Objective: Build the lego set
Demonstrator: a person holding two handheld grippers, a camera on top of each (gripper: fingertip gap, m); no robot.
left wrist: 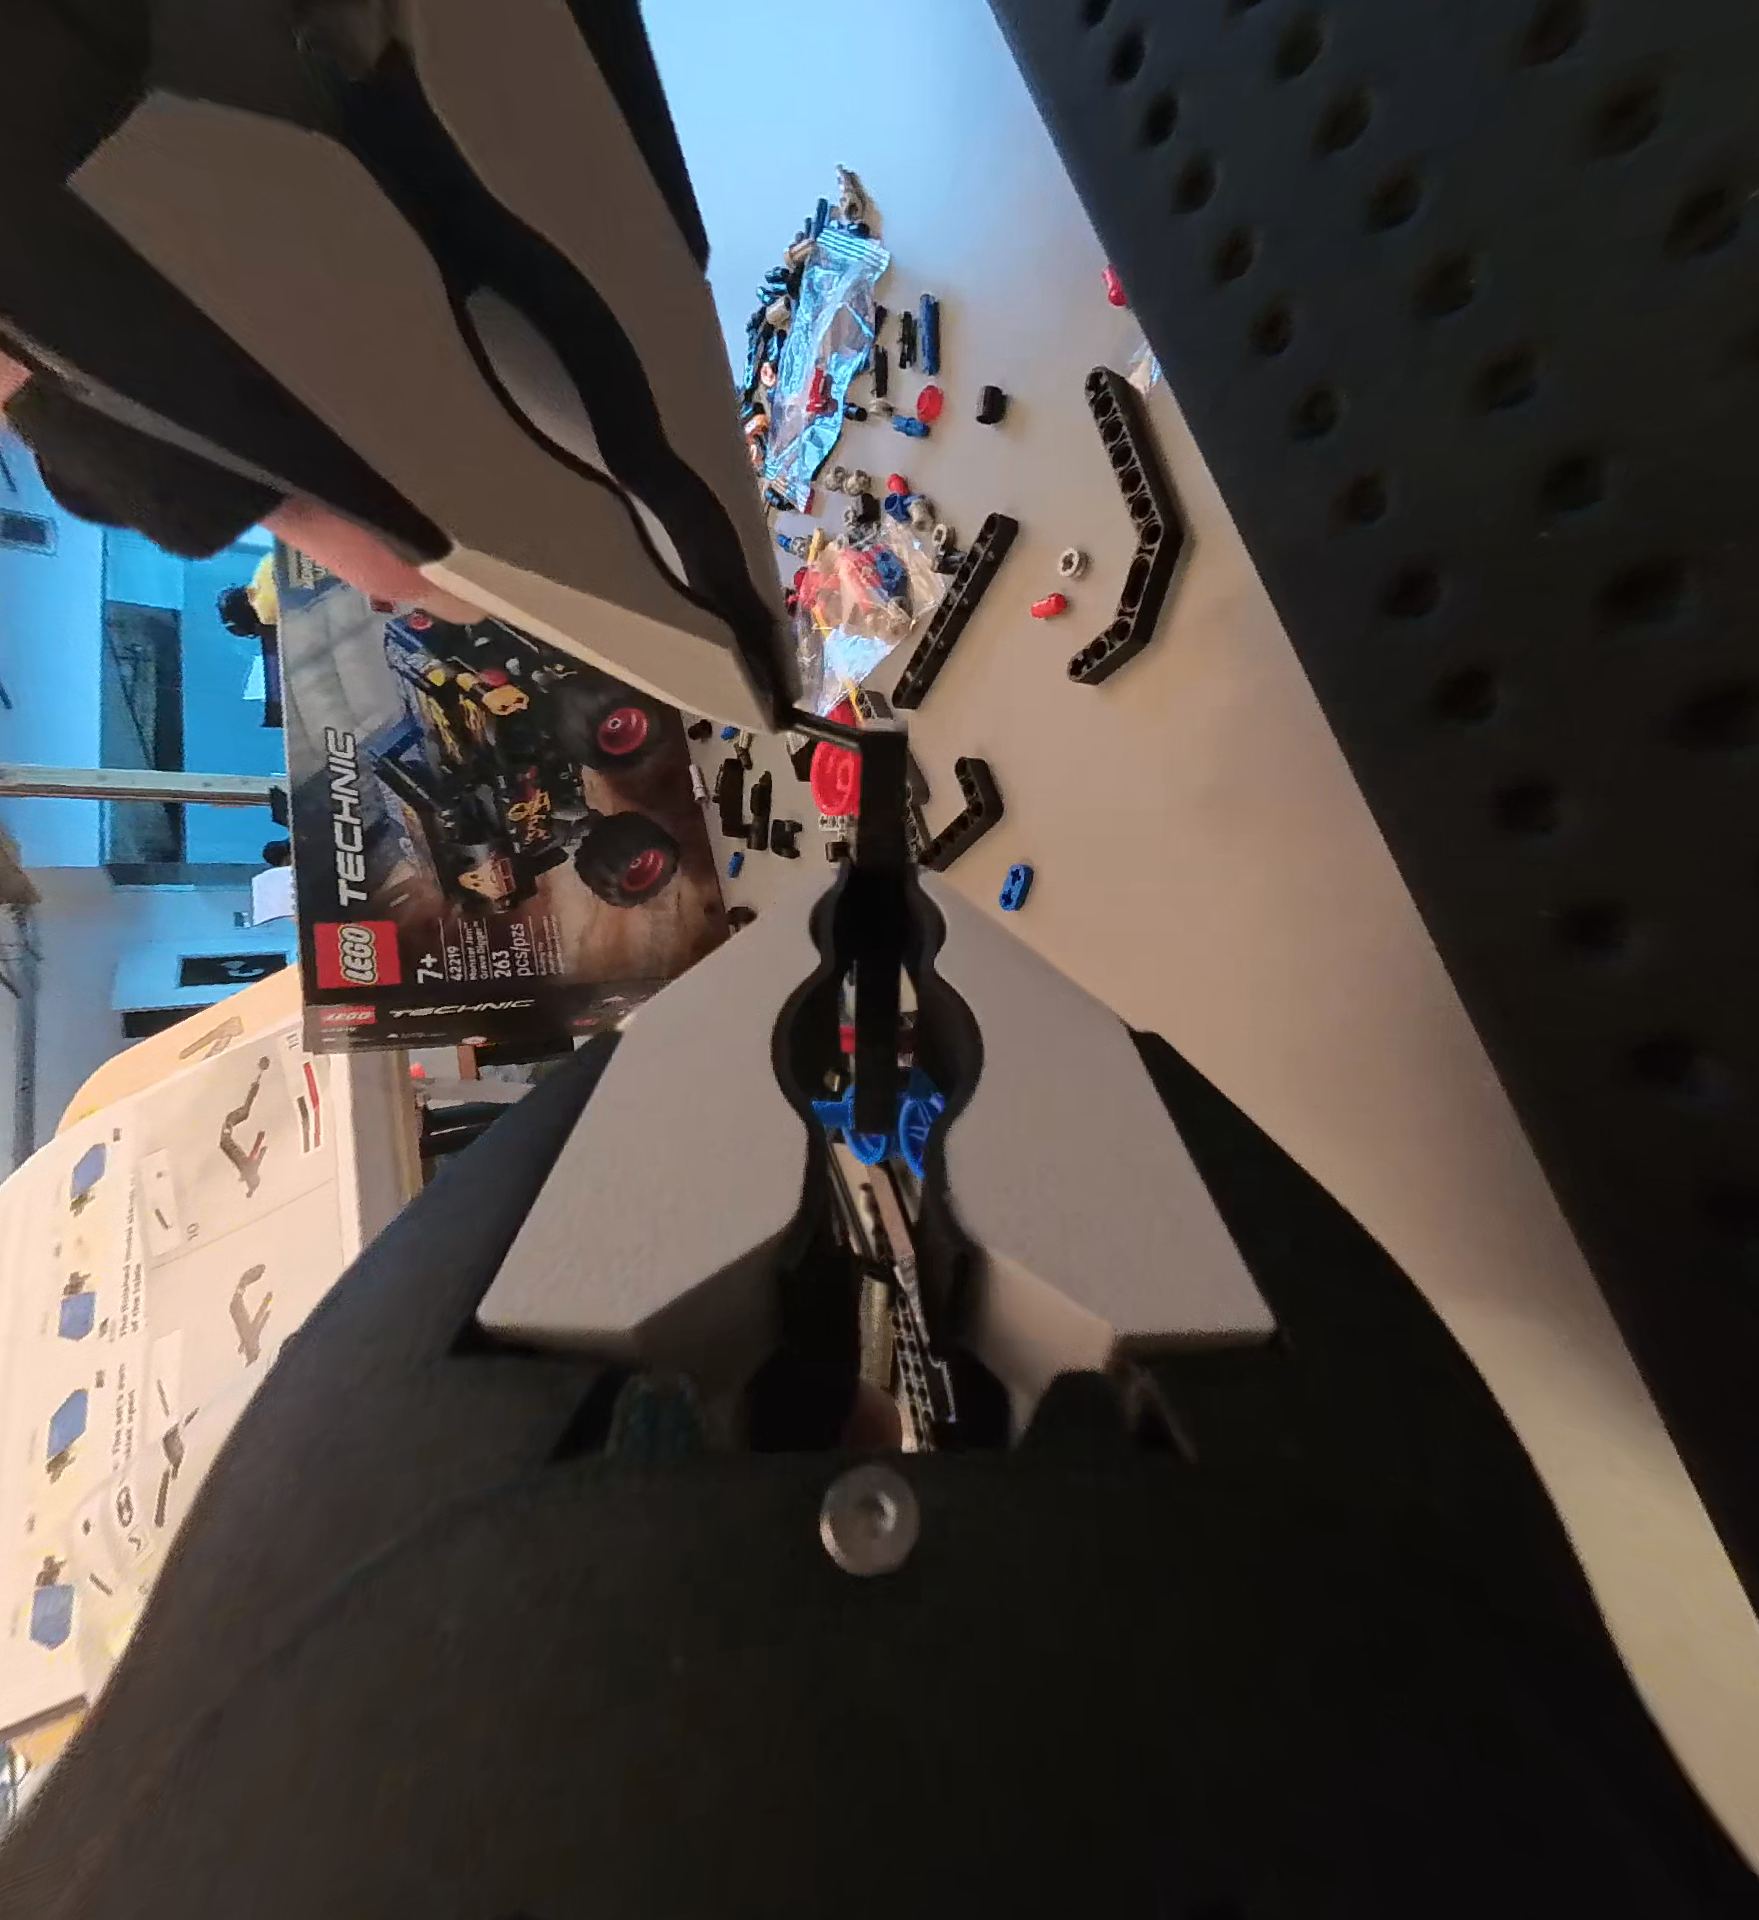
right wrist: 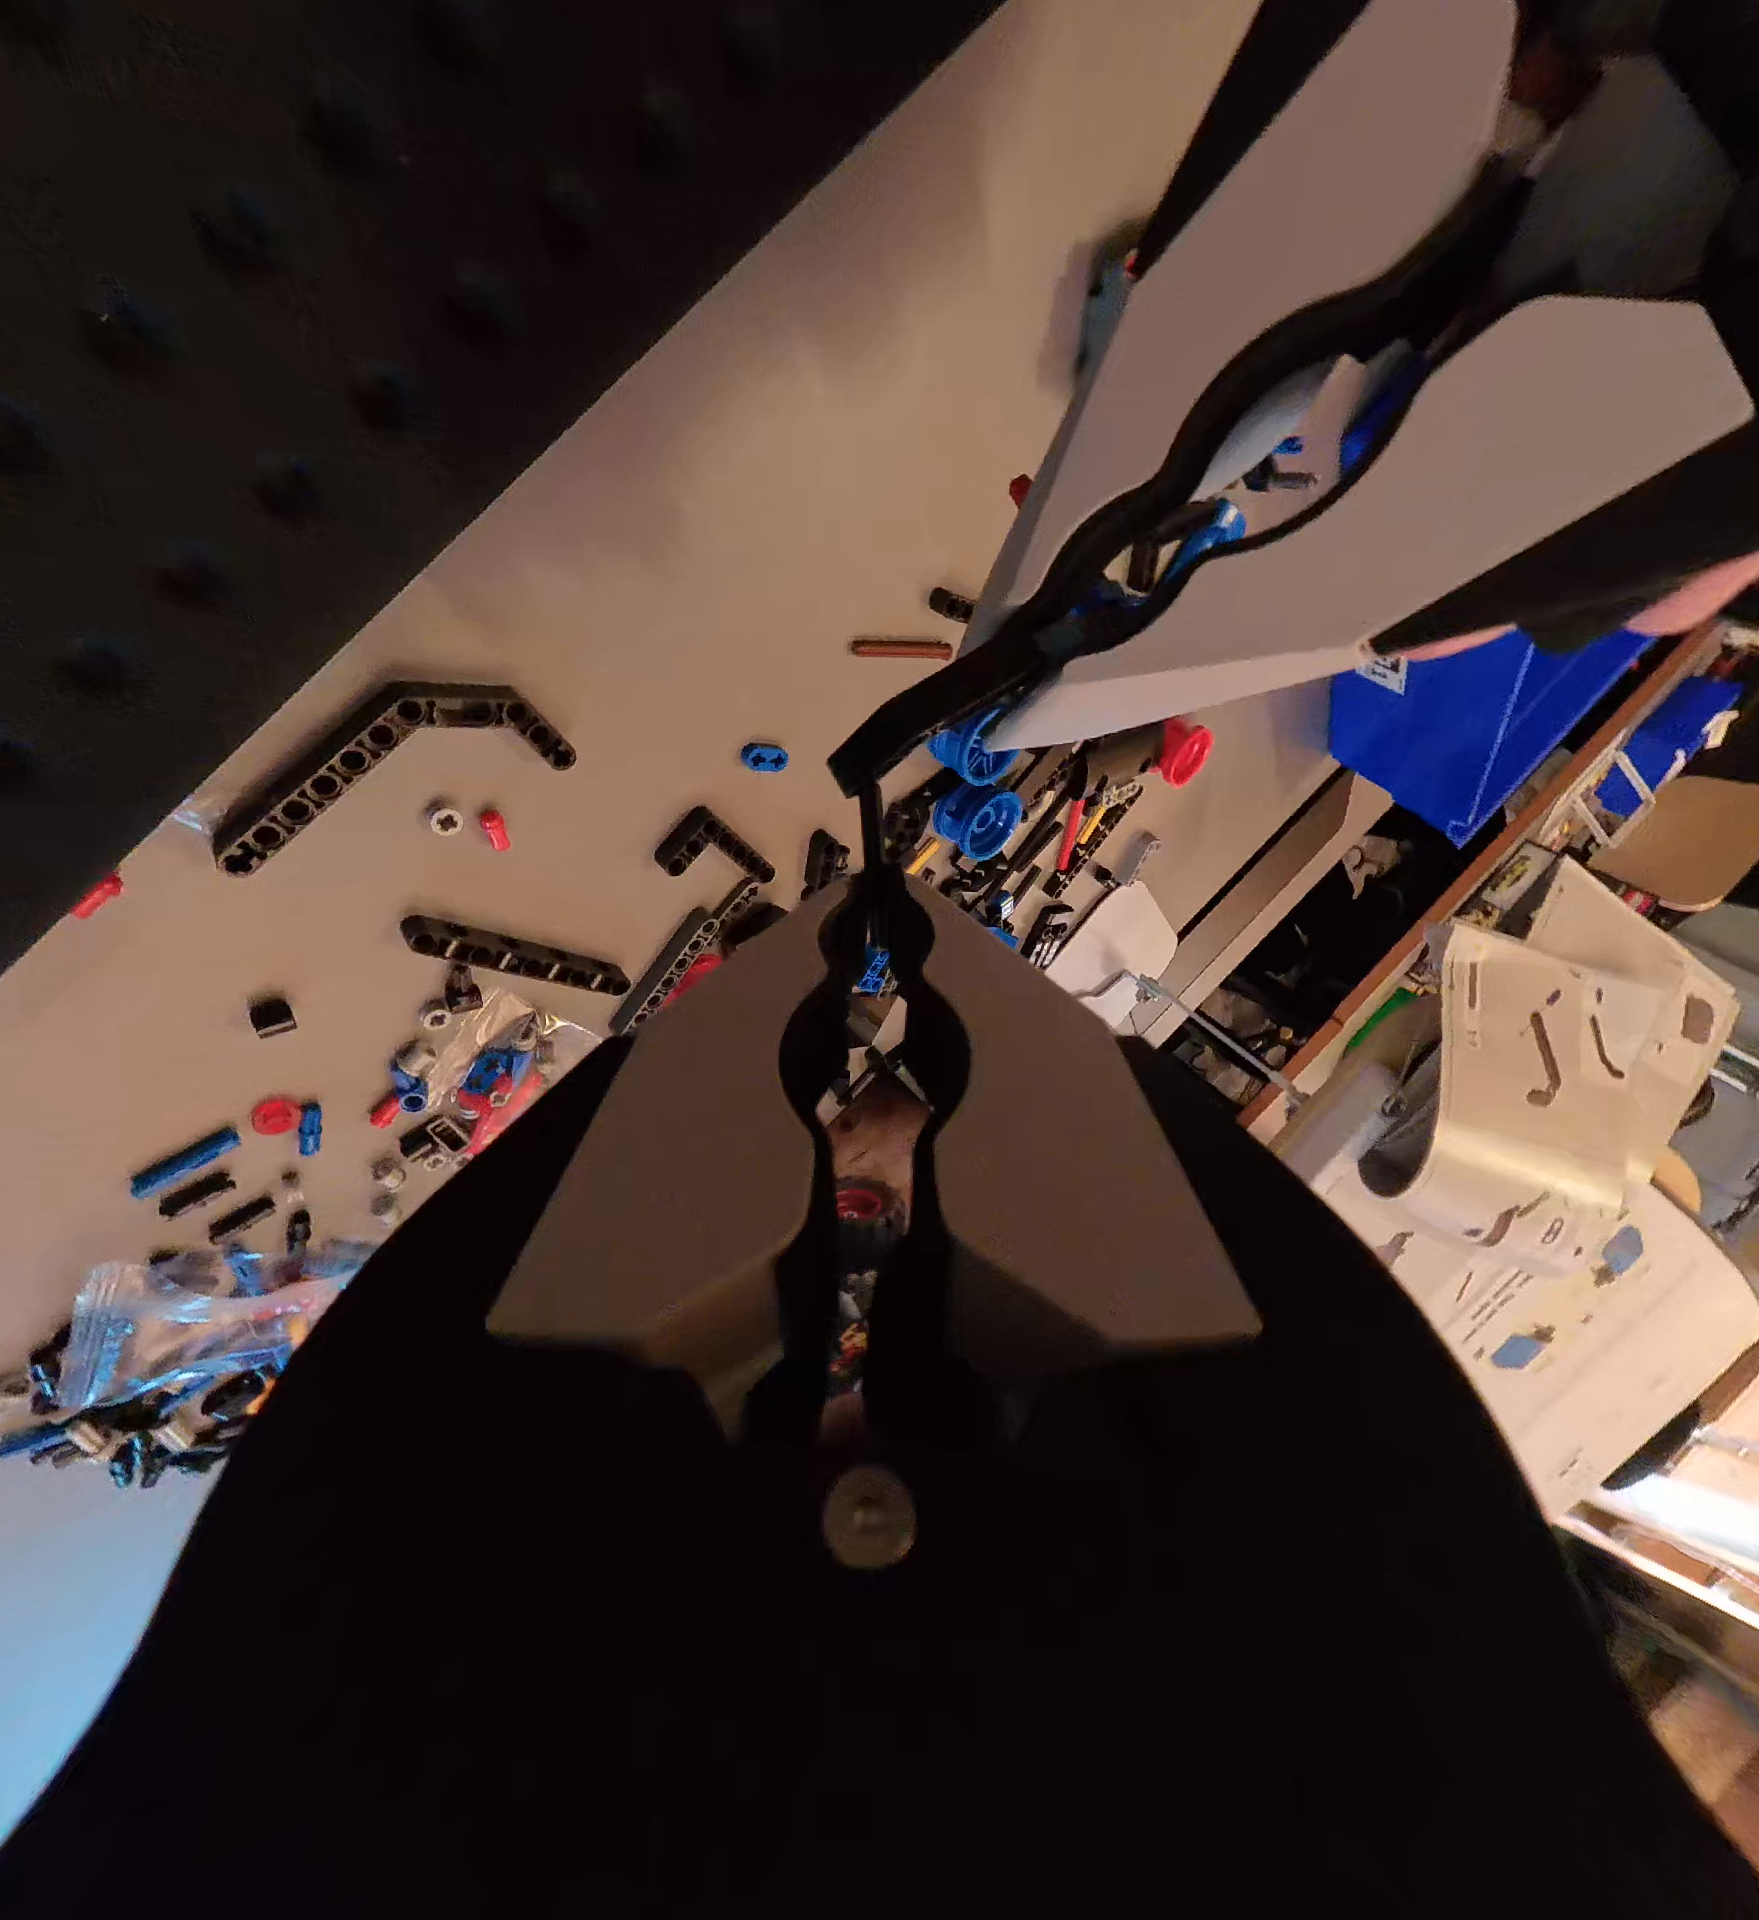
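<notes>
Centre-frame, our left tool (left wrist: 880,883) clamps a black beam (left wrist: 880,821); our right tool (right wrist: 870,894) pinches a thin black piece (right wrist: 868,821) above the tabletop (right wrist: 709,499).

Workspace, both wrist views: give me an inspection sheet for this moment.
Surface: pale table, tilted in both views, strewn with parts.
Job's things: long bent beam, straight beam, small L beam, red wheel hub, blue hubs, set box, instruction booklet.
Clutter: opened plastic bags among loose pins and connectors.
Grippers: left gripper shut on black assembly; right gripper shut on thin black piece, its tip at the assembly.
Cables: nothing seen.
Surroundings: dark perforated panel behind the table; blue bins and shelving beyond its edge.
</notes>
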